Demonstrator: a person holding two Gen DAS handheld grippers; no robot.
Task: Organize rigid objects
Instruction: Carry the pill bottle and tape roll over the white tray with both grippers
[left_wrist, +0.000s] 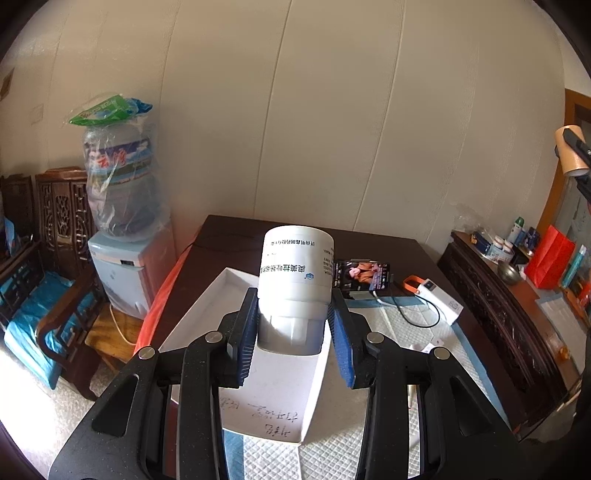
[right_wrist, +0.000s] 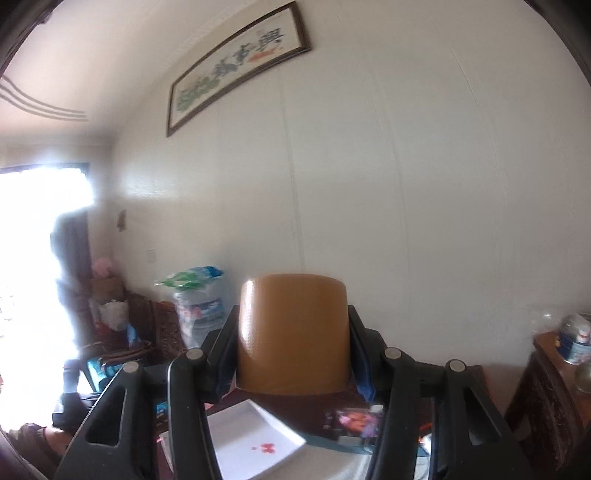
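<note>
Bottle (left_wrist: 295, 273) sits clamped in the left gripper (left_wrist: 291, 325), mid-frame over the box (left_wrist: 207, 306). Tape (right_wrist: 293, 332) is clamped in the right gripper (right_wrist: 291, 354), held high. Next, I think, both go down into the box.

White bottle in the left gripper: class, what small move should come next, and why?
Probably lower the white bottle into the open white box below it. The left gripper grips it near its cap end, hanging above the box floor, which looks bare there. The right gripper holds the brown tape roll up high, clear of that path.
</note>
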